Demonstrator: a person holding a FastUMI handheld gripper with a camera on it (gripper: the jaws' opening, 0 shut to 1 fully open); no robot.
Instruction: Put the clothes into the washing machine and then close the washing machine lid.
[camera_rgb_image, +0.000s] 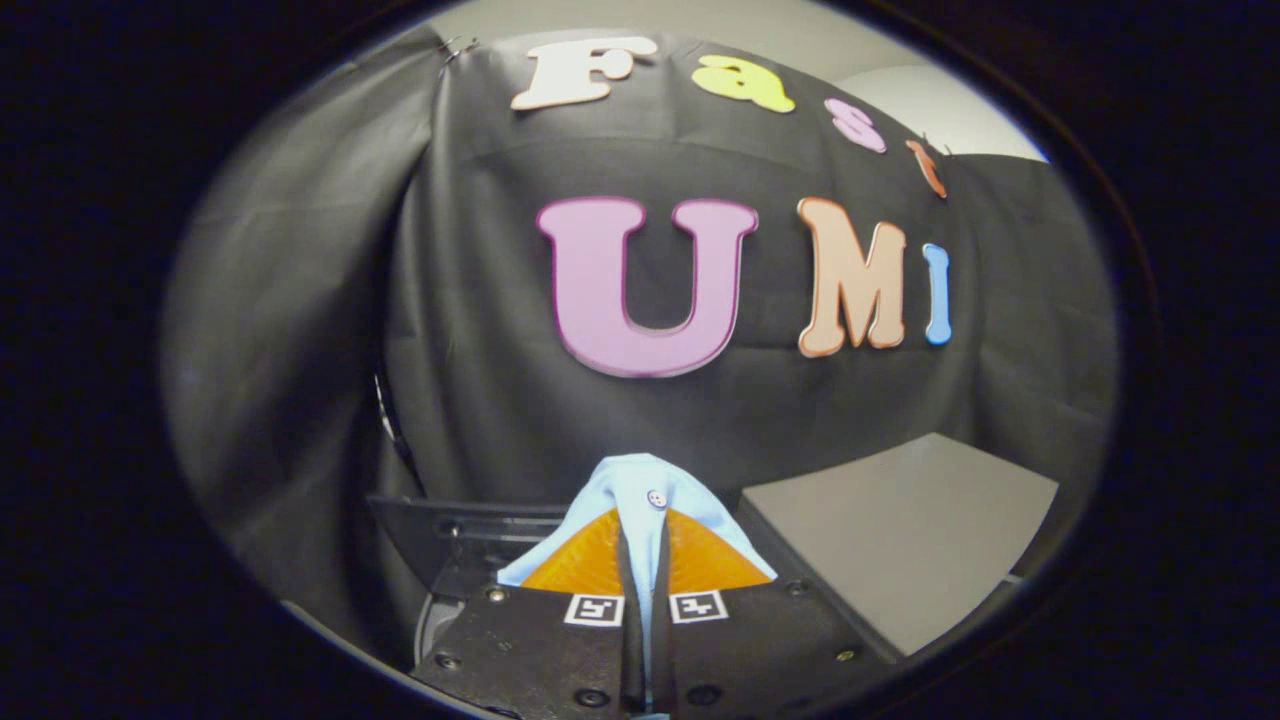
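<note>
Between your gripper's (645, 545) fingers (590, 570) sits a fold of light blue cloth (640, 485); the jaws are drawn nearly together and both press on it, so you have the garment clamped. The cloth bunches up over the fingertips, and a small white button (657, 498) shows on it just above the narrow gap. A strip of the same blue runs down through that gap toward you.

Just behind and below the fingers on your left you can see a dark raised panel (440, 535) with screws, and under it a pale curved rim (428, 625); whether this is the washing machine lid and opening is hard to tell. Off to your right, beside the cloth, lies a flat grey surface (900, 530). Beyond all of it hangs the booth's black cloth wall (470, 330).
</note>
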